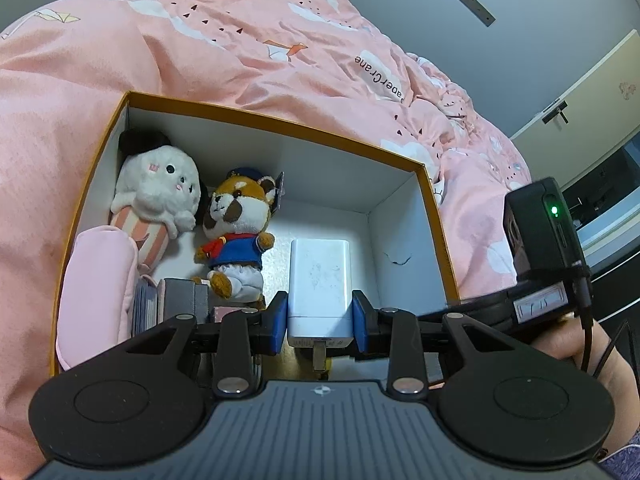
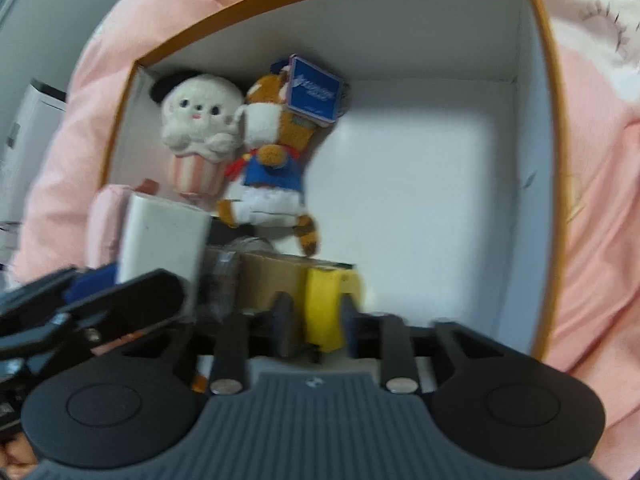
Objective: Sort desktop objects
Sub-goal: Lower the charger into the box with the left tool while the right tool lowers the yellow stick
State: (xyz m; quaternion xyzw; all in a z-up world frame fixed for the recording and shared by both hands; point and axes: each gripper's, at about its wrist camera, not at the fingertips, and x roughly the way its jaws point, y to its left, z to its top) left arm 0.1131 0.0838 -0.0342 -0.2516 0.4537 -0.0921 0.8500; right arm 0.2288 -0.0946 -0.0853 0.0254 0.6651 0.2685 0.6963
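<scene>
Left gripper [image 1: 320,316] clamped on white charger [image 1: 320,280], above orange-rimmed box [image 1: 280,120]. Right gripper [image 2: 316,320] around yellow object [image 2: 324,304], pad contact unclear through blur. Inside box: white plush [image 1: 160,184], fox plush [image 1: 236,232], blue tag [image 2: 314,90] illegible. Pink bedding [image 1: 280,40] printed "PaperCrane".

i note: box [image 1: 276,122] orange-rimmed, white inside; charger [image 1: 320,280] white; quilt [image 1: 248,40] pink with white clouds; yellow block [image 2: 324,308].
</scene>
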